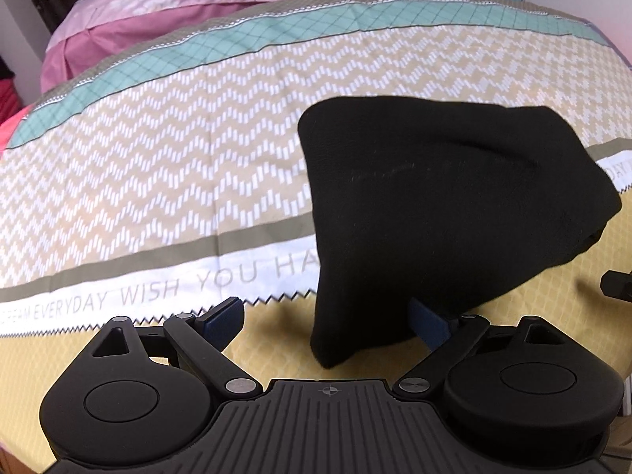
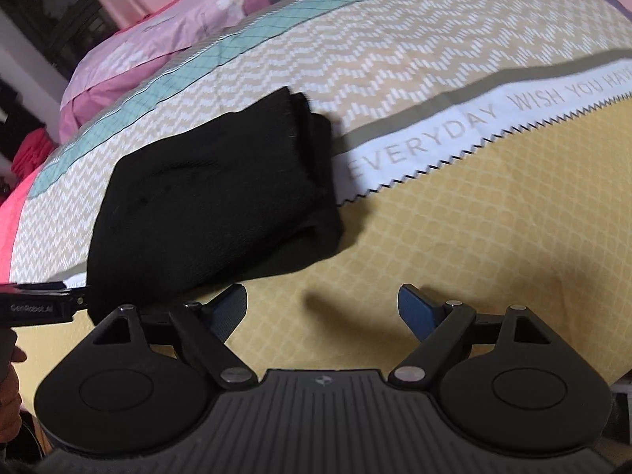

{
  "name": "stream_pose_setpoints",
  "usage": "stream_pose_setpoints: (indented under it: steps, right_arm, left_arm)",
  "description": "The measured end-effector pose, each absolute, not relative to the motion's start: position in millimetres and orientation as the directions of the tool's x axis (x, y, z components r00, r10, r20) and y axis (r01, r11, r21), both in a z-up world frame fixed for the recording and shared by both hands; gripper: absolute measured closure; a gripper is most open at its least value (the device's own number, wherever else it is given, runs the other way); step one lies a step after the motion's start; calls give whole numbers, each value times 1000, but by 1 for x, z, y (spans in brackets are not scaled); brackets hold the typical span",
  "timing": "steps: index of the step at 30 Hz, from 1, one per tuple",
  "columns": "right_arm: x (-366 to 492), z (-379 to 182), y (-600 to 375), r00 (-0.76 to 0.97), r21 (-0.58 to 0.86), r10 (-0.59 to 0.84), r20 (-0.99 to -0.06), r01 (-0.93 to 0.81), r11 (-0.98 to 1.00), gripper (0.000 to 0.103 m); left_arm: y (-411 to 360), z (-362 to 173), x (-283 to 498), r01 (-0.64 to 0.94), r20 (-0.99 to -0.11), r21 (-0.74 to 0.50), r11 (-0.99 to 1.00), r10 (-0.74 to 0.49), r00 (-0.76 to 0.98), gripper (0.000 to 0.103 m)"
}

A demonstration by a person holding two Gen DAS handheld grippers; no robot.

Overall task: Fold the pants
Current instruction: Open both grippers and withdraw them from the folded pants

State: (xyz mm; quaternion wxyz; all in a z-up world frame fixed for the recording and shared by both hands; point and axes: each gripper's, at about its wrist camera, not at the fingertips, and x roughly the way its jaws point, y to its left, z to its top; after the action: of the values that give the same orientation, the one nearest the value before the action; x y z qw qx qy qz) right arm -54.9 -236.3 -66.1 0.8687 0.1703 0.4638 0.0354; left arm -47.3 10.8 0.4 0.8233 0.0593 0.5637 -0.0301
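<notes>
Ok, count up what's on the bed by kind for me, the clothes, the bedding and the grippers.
Black folded pants: 1
Patterned bedspread: 1
Pink quilt at the far end: 1
Grippers: 2, the left gripper and the right gripper, both open
Total: 5

The pants (image 1: 434, 205) are plain black. The bedspread (image 1: 158, 166) has a tan-and-white zigzag band, a teal diamond-grid stripe, an olive stripe, a white band with grey lettering, and yellow lattice along its near edge. The pillow (image 1: 177, 4) is pink with white flowers.
</notes>
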Motion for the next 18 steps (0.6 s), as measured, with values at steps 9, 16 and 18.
stream_pose_setpoints:
  steps: [9,16,18]
  right_arm:
    - [-64,-61,-200,586,184,159,-794,-16,983,16]
    - [-68,-59,-188,593,148,144,-792,-42,988,15]
    - [-67,-59,-187,591,144,141,-794,-43,989,15]
  left_arm:
    - [8,-11,-60,118,-943,107,987,63,327,0]
    - [5,-18,-70,119,-954,113,986,74,290,0]
    - [4,-18,-70,124,-955,113,986,73,286,0]
